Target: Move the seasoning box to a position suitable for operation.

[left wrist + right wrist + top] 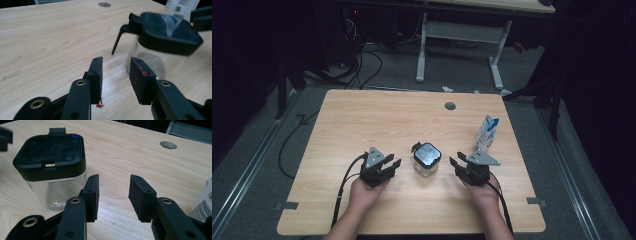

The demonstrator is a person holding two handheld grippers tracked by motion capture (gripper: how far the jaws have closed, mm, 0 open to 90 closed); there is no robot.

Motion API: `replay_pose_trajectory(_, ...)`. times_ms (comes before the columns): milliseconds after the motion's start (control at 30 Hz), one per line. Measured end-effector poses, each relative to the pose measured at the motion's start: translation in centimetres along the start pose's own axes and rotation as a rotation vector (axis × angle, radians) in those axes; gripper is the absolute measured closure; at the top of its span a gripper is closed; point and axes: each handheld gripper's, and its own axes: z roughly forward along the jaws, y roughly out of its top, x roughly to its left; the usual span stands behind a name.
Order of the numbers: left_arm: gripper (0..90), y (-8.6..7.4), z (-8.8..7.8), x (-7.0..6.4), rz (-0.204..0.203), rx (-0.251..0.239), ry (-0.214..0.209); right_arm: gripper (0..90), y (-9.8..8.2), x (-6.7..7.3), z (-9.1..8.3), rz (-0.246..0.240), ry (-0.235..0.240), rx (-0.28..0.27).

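Flanking a clear jar (427,161) with a black lid, the left gripper (388,163) and the right gripper (457,161) each sit just beside it with a strip of bare wood between jaw tips and glass; neither touches it. In the left gripper view the jaws stand partly spread with nothing between them, and the jar (160,47) rises ahead and to the right, its lid latch hanging off one edge. In the right gripper view the jaws (113,195) are likewise partly spread and empty, the jar (53,167) just off the left jaw. Both pairs hover above the tabletop rather than resting on it

A white and blue carton (487,132) stands upright near the table's right edge, just beyond the right gripper, which narrows the room on that side. Ahead of the jar the light wooden table (377,120) lies bare up to a round cable hole (450,106) near the far edge. Beyond the table the room is dim: grey floor, loose cables (362,65), and the white legs of another desk (459,45)
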Motion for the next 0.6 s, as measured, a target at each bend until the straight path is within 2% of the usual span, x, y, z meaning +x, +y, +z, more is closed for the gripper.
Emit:
replay_pose_trajectory(33,63.1,0.4,0.3,0.0,0.0,-0.017,0.004,61.4,-0.1,0.0,0.0,0.002,0.0,0.0)
replay_pose_trajectory(233,64.0,2.1,2.0,-0.6,0.052,0.0,0.001,63.6,-0.3,0.4,0.3,-0.008,0.014,-0.004)
replay_pose_trajectory(333,65.9,2.7,2.5,-0.6,0.049,-0.008,0.003,64.0,-0.3,0.7,0.4,-0.015,0.021,-0.001)
replay_pose_trajectory(500,70.9,3.4,2.8,-0.7,0.011,-0.056,-0.021,64.0,-0.3,0.9,0.4,-0.018,0.031,0.0)
replay_pose_trajectory(600,76.3,3.9,3.1,-1.1,0.032,-0.043,-0.023,64.6,-0.3,1.0,0.5,-0.021,0.039,0.0)
